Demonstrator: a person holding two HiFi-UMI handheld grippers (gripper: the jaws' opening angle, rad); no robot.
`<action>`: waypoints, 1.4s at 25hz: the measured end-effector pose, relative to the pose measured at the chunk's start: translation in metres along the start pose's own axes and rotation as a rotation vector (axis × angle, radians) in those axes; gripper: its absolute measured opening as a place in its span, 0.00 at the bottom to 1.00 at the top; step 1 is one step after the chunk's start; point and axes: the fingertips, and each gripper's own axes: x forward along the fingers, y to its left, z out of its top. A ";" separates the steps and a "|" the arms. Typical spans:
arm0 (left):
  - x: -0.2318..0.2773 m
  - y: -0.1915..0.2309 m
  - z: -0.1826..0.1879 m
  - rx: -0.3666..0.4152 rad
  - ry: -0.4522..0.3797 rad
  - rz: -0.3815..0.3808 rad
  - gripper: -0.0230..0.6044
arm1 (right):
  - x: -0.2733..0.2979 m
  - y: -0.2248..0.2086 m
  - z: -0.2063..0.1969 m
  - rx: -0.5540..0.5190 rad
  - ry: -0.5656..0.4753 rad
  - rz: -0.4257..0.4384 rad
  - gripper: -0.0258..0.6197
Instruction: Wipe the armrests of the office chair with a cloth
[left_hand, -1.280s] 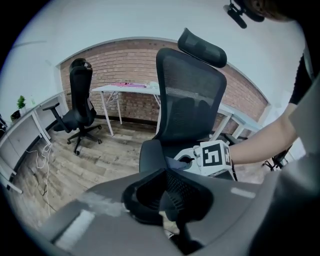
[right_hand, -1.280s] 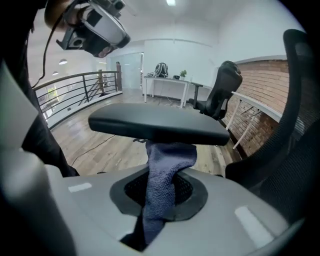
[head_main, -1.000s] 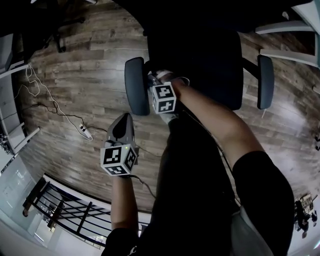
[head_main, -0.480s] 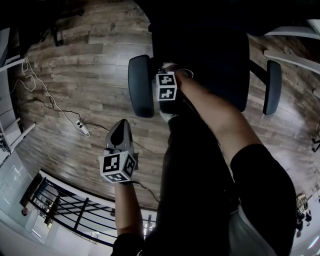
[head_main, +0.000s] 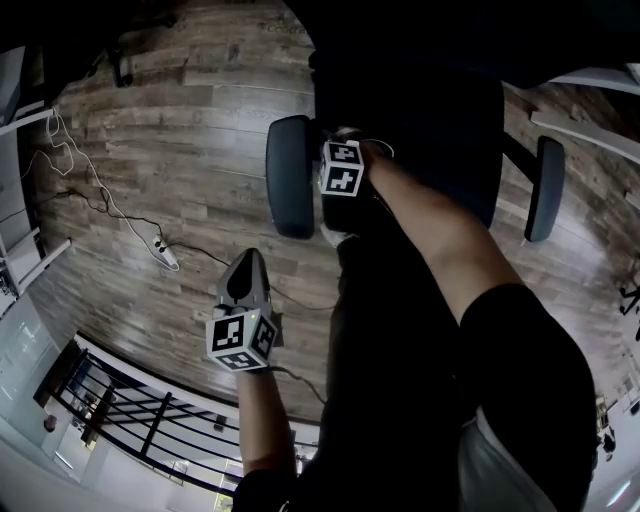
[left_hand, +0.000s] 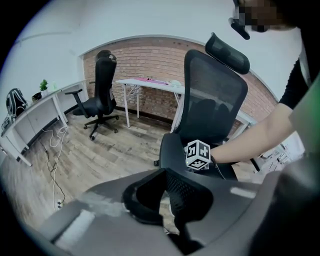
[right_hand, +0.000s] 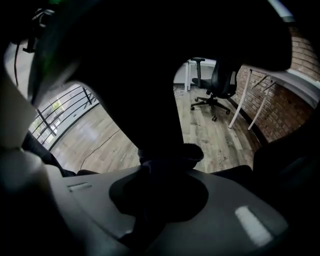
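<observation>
Your right gripper (right_hand: 167, 167) is clenching a dark cloth (right_hand: 170, 156). The wad is bunching out just past the jaw tips, though that view is so dim that I am only fairly sure of its edges. Right beyond the cloth, the near armrest (head_main: 290, 175) of the office chair (head_main: 410, 130) is filling the upper part of the right gripper view as a big dark mass, and the jaws are sitting hard up against its inner side. The other armrest (head_main: 544, 190) is lying well apart from both grippers, on the far side of the seat.

Your left gripper (head_main: 246, 262) is hanging over the wooden floor (head_main: 180, 150), short of the near armrest, with its jaws closed together and nothing between them (the mesh pads are meeting at the tips). Ahead of those jaws your right forearm is reaching across. Off to their left a cable (head_main: 110, 215) is trailing to a power strip (head_main: 165, 255). Farther out a second chair (left_hand: 100, 100) is standing by a white table (left_hand: 150, 82).
</observation>
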 end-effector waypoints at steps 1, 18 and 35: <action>0.000 -0.004 0.006 0.004 -0.008 -0.005 0.04 | -0.009 0.002 0.006 -0.011 -0.021 -0.008 0.12; -0.022 -0.019 0.094 0.033 -0.148 -0.018 0.04 | -0.166 0.036 0.054 0.090 -0.230 -0.103 0.12; -0.099 0.157 0.059 0.085 -0.240 -0.145 0.04 | -0.146 0.094 0.137 0.411 -0.139 -0.374 0.12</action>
